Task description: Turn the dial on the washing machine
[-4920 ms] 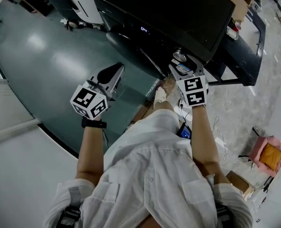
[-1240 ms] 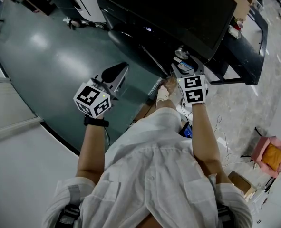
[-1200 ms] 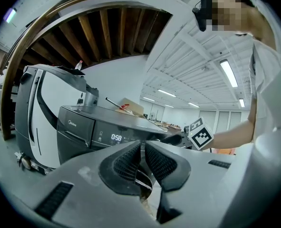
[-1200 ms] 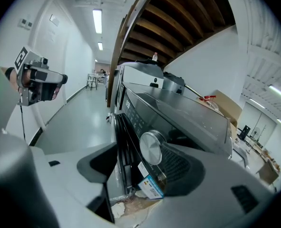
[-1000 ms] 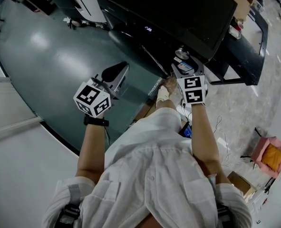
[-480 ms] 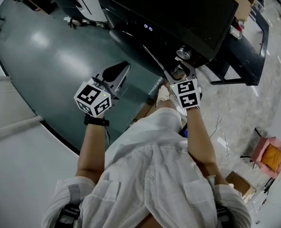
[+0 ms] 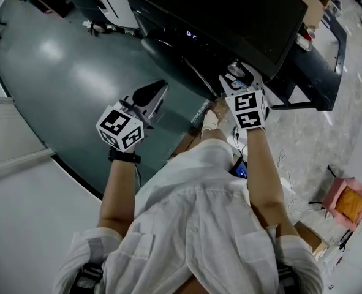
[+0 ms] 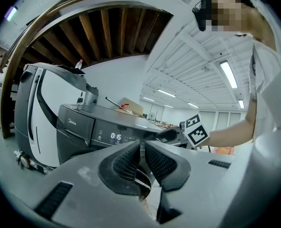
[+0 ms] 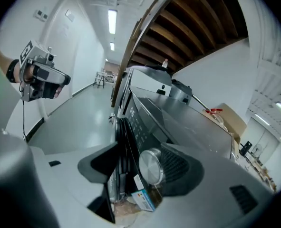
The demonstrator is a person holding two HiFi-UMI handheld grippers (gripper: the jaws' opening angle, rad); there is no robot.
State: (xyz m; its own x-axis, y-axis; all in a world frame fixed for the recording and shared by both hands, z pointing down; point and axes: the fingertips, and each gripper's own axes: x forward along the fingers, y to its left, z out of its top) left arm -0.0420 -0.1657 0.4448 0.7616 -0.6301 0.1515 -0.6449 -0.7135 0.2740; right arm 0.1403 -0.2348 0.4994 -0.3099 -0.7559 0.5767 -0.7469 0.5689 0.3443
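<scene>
The person is standing on a dark green floor (image 7: 58,84) that is shining under the lamps. Off to the right side it is turning into pale stone tiles (image 7: 346,97). Above, brown wooden beams (image 9: 197,27) are running beside a white ceiling with long lights (image 9: 112,20).

One dark washing machine (image 7: 230,17) is sitting in front of the person, and its little screen (image 8: 115,137) is glowing 0:15. A second machine, white and grey (image 8: 35,103), is standing behind it. There is one silver dial (image 9: 151,166), sitting on the dark machine's front panel.

Two tongs are showing. The right gripper (image 9: 140,161) is holding its jaws apart around the dial, which is lying close by one pad and away from the other. The left gripper (image 8: 141,148) is hanging over the floor, with its jaws pressed together on nothing.
</scene>
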